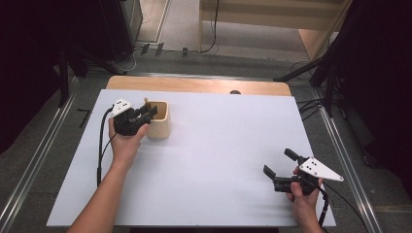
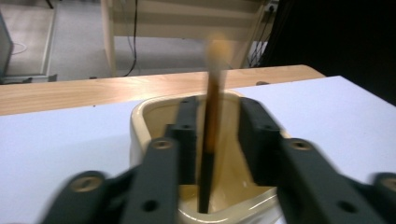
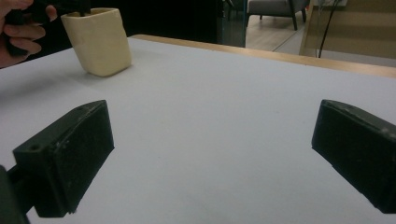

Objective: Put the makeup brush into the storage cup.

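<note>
A slender brown brush [image 2: 212, 116] stood nearly upright inside the cream holder [image 1: 159, 125], tip up and dark end down, apparently just dropped there for storage. The left gripper [image 1: 146, 112] hovered over the holder's rim, jaws parted either side of the brush without pressing it. Well away from the holder, the right gripper [image 1: 279, 168] waited wide open and empty above the white table [image 1: 218, 155].

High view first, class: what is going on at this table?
A person works with two hand-held grippers. The left gripper sits at the cream cup, its jaws open around a brown stick standing in the cup, not pressing on it. The right gripper rests apart, jaws open, over the white table.
</note>
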Action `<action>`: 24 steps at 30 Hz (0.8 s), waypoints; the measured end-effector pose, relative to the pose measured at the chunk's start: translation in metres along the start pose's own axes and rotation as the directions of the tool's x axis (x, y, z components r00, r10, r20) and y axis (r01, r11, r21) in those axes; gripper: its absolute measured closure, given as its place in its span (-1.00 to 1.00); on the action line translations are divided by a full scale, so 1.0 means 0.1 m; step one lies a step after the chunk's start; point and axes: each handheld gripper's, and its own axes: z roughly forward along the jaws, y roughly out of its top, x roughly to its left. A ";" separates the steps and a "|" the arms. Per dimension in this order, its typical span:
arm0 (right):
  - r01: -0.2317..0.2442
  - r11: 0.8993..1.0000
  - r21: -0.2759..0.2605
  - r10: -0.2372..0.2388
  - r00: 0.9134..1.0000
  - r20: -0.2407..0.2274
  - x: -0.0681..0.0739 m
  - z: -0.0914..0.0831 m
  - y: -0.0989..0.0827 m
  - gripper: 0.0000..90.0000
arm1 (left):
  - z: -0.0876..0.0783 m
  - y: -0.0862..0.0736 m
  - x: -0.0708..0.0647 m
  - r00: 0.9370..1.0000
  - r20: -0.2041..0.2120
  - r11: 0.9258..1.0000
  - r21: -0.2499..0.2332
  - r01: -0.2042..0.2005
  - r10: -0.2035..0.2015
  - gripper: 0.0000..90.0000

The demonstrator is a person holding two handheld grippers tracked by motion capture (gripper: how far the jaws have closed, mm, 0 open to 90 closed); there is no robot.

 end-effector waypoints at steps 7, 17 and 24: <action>-0.005 1.000 -0.003 0.005 1.000 0.002 -0.01 -0.01 0.00 -1.00 | -0.08 0.03 -0.02 0.999 0.038 1.000 -0.014 -0.009 0.010 -0.71; -0.001 1.000 -0.004 0.001 1.000 0.002 0.00 0.00 0.00 -1.00 | -0.26 -0.03 -0.02 0.997 0.075 0.999 -0.041 -0.015 0.018 -1.00; 0.000 1.000 -0.001 0.000 1.000 0.002 0.00 0.00 0.00 -1.00 | -0.37 -0.08 -0.02 0.997 0.074 0.998 -0.055 -0.020 0.024 -1.00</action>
